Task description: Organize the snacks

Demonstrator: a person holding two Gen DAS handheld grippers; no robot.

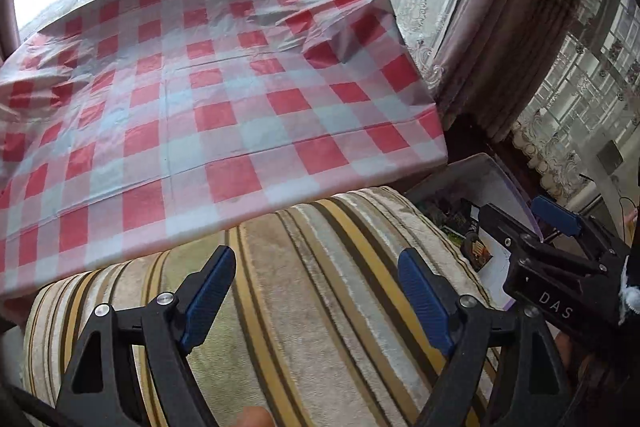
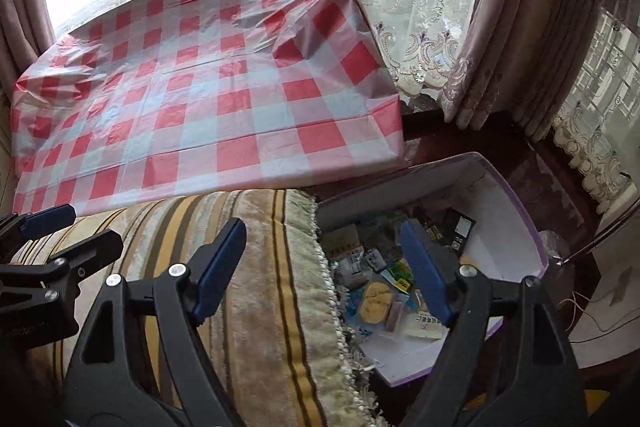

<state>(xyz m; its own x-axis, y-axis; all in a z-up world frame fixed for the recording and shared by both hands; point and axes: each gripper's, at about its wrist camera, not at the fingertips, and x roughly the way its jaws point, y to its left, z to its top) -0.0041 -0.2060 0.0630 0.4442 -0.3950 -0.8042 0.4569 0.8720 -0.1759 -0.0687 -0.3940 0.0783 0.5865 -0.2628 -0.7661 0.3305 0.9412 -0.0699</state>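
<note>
A white box with a purple rim [image 2: 516,211] stands on the floor at the right and holds several small snack packets [image 2: 380,291]. My right gripper [image 2: 324,259] is open and empty, hovering over the striped cushion's edge and the box. My left gripper [image 1: 316,287] is open and empty above the striped cushion [image 1: 320,307]. In the left wrist view the right gripper [image 1: 532,215] shows at the right, over the box [image 1: 500,179]. In the right wrist view the left gripper [image 2: 76,223] shows at the left edge.
A table with a red and white checked cloth [image 1: 220,87] stands ahead by the window, also in the right wrist view [image 2: 200,99]. The fringed cushion [image 2: 248,287] lies in front of it. Lace curtains [image 2: 500,47] hang at the right. A cable [image 2: 592,311] lies on the floor.
</note>
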